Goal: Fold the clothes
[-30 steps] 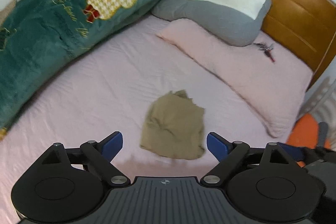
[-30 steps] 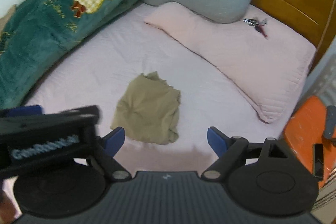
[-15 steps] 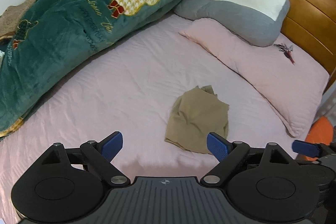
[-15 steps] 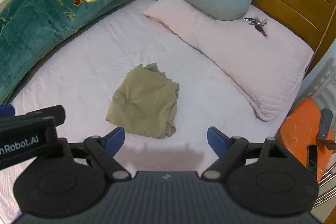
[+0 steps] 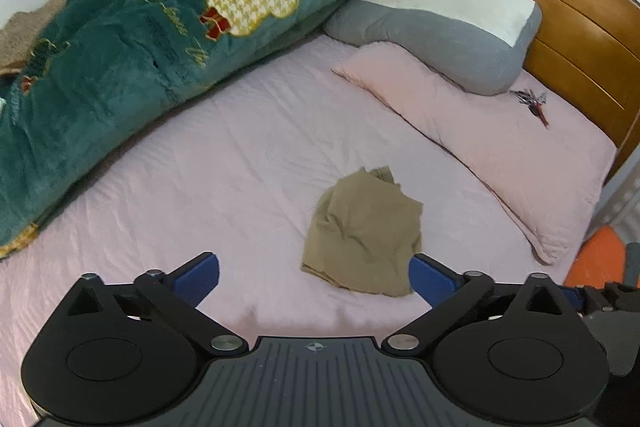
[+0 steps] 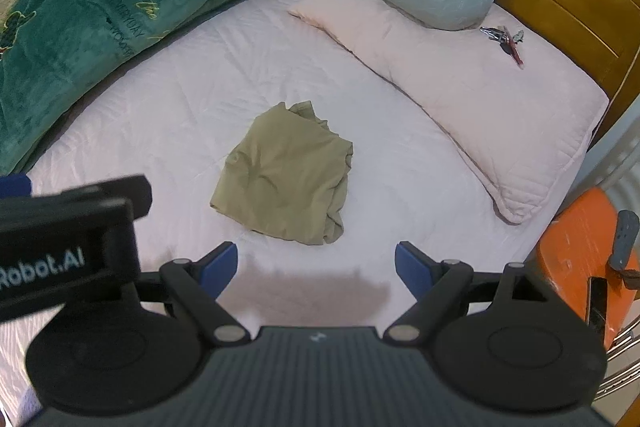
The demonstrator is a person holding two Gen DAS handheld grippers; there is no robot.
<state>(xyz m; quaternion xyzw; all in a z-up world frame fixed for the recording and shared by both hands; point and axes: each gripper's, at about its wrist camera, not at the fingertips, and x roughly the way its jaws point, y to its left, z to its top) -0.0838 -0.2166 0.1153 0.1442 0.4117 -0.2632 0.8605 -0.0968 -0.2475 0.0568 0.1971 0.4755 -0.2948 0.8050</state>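
I had both tools hanging above the pink quilted bed sheet [image 6: 168,99], angled down, so that I could take in the whole garment before committing to an edge. The crumpled olive-tan cloth garment [image 6: 284,183] lay in a loose heap near the middle of the bed, well apart from the long pink pillow [image 6: 460,87] and the dark green plush blanket [image 5: 120,59], which left bare sheet all round it for spreading. My left gripper [image 5: 314,277] had just been opening and stood at its widest, nothing between its blue pads; the garment's near edge sat just ahead of its right pad. My right gripper [image 6: 316,267] was spread wide and empty too, the heap ahead of it and slightly to the left.
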